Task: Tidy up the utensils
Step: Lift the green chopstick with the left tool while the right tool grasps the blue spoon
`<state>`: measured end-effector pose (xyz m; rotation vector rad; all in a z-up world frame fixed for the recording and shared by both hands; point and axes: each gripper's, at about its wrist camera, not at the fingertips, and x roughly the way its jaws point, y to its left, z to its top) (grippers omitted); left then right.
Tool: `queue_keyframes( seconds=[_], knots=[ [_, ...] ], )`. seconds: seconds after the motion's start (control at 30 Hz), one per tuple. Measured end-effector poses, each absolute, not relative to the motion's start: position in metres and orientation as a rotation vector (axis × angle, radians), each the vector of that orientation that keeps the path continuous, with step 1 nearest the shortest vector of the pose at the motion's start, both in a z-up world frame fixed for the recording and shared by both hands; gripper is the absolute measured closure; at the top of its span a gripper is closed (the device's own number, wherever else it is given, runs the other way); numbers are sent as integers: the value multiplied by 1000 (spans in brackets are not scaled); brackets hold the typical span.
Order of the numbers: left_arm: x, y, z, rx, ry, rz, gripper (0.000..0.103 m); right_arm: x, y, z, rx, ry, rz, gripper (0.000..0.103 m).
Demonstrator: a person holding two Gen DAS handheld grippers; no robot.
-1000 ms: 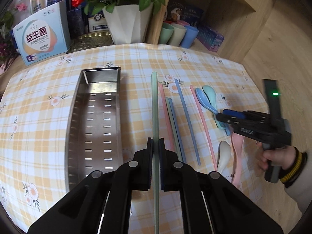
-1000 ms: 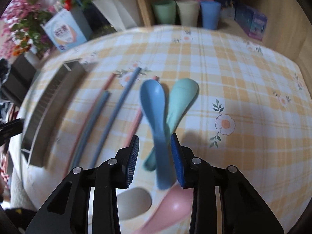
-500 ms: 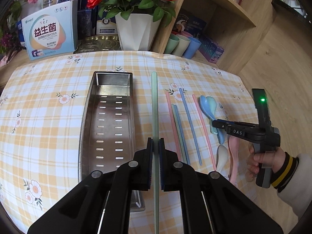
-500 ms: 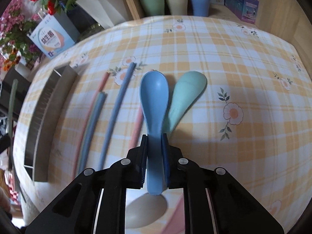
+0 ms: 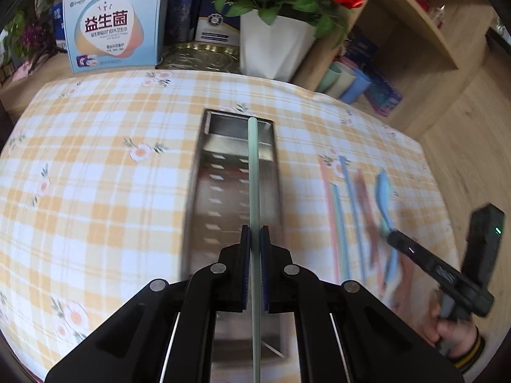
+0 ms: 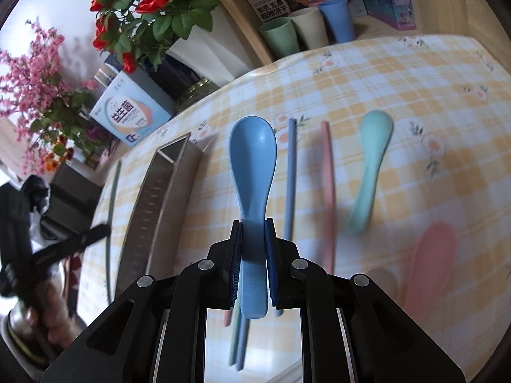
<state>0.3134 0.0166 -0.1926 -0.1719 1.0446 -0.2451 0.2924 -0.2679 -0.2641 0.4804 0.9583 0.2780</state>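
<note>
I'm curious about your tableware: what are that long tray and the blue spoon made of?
The tray looks like brushed stainless steel: grey, reflective, with punched slots in its floor. The blue spoon seems matte plastic or a plant-fibre composite: dull, even colour with faint speckles, no shine. I can't tell which.

Wooden shelf unit (image 5: 412, 41) and wood floor (image 5: 469, 134) behind checked-cloth table (image 5: 95, 166).

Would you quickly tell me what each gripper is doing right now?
Left gripper: shut on the green chopstick.
Right gripper: shut on the blue spoon.
</note>
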Motion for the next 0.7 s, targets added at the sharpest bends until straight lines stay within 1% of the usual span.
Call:
queue_keyframes(
  seconds=[0.27, 0.7],
  knots=[
    [363, 11, -225, -157, 1166, -233, 97, 291, -282, -261, 500, 939, 252, 89],
    [379, -17, -252, -94, 1226, -252, 97, 286, -306, -272, 549, 947, 217, 89]
  ],
)
